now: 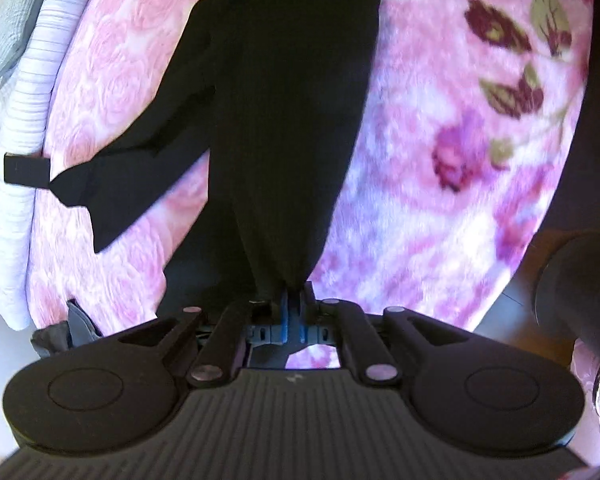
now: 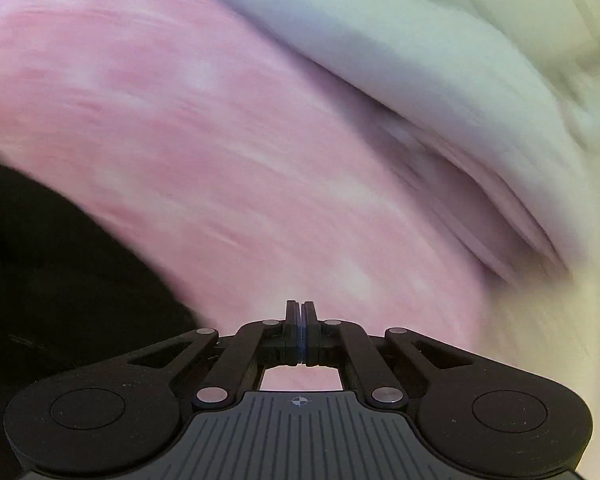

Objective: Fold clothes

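My left gripper [image 1: 294,294] was clamped on a bunched end of the black garment [image 1: 292,100], which stretched away over the pink blanket [image 1: 128,80]. My right gripper [image 2: 300,312] was pinched closed on nothing. Best to keep the cloth taut and low while drawing it. Only the left view showed the sleeve [image 1: 112,176]; the right view was smeared by blur.

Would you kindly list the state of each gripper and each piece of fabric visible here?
left gripper: shut on the black garment
black garment: gathered at the fingertips, stretched out over the pink blanket
right gripper: shut, holding nothing
pink blanket: spread flat under the garment
white bedding: lying along the blanket's edge
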{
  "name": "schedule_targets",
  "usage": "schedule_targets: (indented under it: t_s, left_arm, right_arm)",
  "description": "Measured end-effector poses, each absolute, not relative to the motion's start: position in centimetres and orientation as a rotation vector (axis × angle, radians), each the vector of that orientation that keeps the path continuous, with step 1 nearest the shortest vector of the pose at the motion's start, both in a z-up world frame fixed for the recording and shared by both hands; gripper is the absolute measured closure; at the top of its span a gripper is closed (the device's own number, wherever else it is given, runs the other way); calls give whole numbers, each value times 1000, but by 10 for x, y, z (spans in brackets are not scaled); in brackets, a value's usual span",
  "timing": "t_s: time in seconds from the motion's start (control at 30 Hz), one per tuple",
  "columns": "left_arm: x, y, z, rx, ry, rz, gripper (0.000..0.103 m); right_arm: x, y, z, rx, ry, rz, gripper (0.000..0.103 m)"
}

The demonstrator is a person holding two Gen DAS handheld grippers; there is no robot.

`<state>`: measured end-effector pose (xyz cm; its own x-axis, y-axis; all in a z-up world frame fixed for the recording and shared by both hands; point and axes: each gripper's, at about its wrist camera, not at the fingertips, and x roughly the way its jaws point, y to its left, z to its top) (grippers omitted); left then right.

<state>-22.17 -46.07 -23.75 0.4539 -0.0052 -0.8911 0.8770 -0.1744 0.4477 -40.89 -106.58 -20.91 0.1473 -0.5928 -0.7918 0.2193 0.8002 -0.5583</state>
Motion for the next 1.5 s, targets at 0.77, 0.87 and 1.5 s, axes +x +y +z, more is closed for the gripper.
schedule_targets:
  t_s: [0.77,0.87,1.5]
  left_arm:
    - [3,-605,-313,1676,256,-1233,42]
    - [19,-630,-336,1737,229,-1370,42]
    - [12,-587,-328,1758,415,-1322,103]
  right_arm:
    - [-349,-945,-253,-249,1286,-139,21]
    - [-337,-941,-273,-369,1340,-39,21]
    - [-332,-971,-314,-349,1420,118,21]
